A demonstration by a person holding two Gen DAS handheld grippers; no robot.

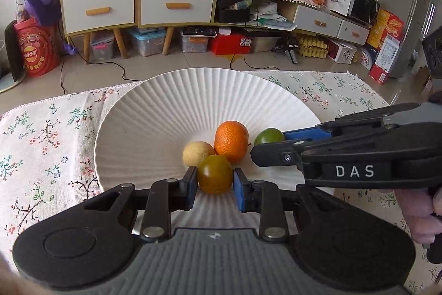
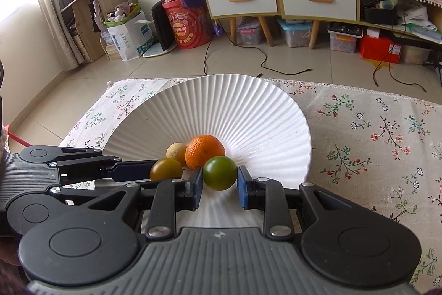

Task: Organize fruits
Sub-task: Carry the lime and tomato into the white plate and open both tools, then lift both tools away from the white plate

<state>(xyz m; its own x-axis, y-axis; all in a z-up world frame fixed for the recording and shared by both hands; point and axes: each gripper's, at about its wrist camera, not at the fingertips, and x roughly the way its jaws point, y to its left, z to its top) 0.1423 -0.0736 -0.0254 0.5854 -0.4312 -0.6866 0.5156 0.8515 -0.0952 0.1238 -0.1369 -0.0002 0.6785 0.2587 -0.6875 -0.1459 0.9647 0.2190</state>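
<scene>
- Squarely in the middle of a ribbed white plate sit four small round fruits, bunched together; the plate rests on a floral cloth spread over the worktop.
- Largest is the orange mandarin, with dimpled peel; a pale yellow fruit touches its left side.
- Nearest the left wrist camera is an olive-brown fruit, smooth and glossy, sitting between the blue pads of the left claw, which is narrowed around it (whether the pads press it I cannot tell).
- Likewise the green fruit, shiny with a yellowish underside, sits between the pads of the right claw, also narrowed closely about it.
- White letters "DAS" show on the side of the right claw's black body in the left wrist view.
- A red tub on the floor carries a round yellow-and-red logo, too blurred to read.
</scene>
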